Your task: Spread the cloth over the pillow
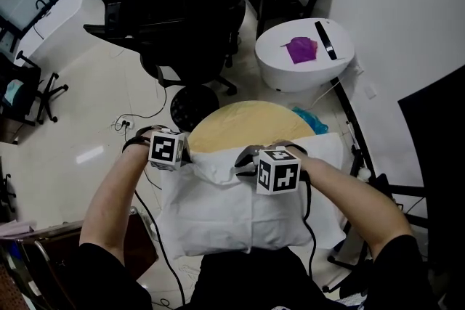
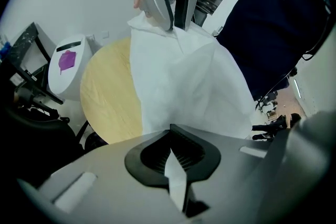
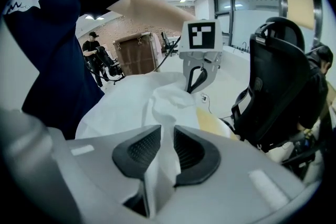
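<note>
- Cloth lay bunched along the far edge of the pillow on the table, pinched at two spots.
- Left gripper was clenched on only a thin fold. A hard tug could have pulled that sliver free and dropped one side.
- Right gripper was clamped on a thicker wad. Extra layers caught there could have stopped that corner opening flat.
- Uneven pulls would likely have skewed the cloth and left part of the pillow bare.
- Pillow seemed to overhang the table toward the person, so dragging the cloth could have shifted it or slid it off.
</note>
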A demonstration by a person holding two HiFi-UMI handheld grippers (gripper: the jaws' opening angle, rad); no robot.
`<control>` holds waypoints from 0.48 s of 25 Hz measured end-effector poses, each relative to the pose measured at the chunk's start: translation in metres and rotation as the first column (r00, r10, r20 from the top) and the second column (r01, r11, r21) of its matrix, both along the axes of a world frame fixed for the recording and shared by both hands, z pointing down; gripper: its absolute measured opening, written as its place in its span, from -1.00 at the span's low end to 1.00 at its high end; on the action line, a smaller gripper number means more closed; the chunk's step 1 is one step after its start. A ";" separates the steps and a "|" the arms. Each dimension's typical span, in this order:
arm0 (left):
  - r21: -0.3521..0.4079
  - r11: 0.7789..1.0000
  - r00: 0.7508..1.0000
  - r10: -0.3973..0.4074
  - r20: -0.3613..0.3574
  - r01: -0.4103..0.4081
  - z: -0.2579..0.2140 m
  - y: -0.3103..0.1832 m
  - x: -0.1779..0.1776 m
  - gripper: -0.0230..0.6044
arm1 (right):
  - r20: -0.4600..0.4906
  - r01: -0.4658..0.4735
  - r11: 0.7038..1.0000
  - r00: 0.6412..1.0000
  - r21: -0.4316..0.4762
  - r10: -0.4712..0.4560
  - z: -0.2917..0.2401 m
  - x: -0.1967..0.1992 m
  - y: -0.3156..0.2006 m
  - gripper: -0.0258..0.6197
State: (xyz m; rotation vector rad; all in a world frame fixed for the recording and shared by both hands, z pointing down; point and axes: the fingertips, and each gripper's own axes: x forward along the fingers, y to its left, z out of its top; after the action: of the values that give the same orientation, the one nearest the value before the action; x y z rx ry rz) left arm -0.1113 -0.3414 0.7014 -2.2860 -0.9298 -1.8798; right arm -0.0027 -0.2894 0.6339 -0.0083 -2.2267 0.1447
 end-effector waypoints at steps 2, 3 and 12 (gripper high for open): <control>0.007 1.000 1.000 -0.004 -0.029 0.004 0.001 0.002 0.005 -0.92 | 0.022 -0.034 0.999 0.999 0.016 0.033 -0.004 0.004 -0.004 -0.64; 0.013 1.000 0.999 -0.008 -0.040 0.008 0.002 0.002 0.007 -0.92 | 0.034 -0.050 0.999 0.998 0.020 0.050 -0.006 0.007 -0.006 -0.64; 0.094 0.996 0.998 0.007 -0.064 -0.001 0.007 -0.024 0.021 -0.20 | 0.025 -0.044 0.999 0.999 -0.007 0.044 -0.003 0.022 0.005 -0.63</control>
State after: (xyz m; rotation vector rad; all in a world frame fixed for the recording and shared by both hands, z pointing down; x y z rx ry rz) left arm -0.0907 -0.3650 0.7088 -2.2738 -0.8190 -1.7960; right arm 0.0196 -0.2848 0.6307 0.0359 -2.2528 0.1769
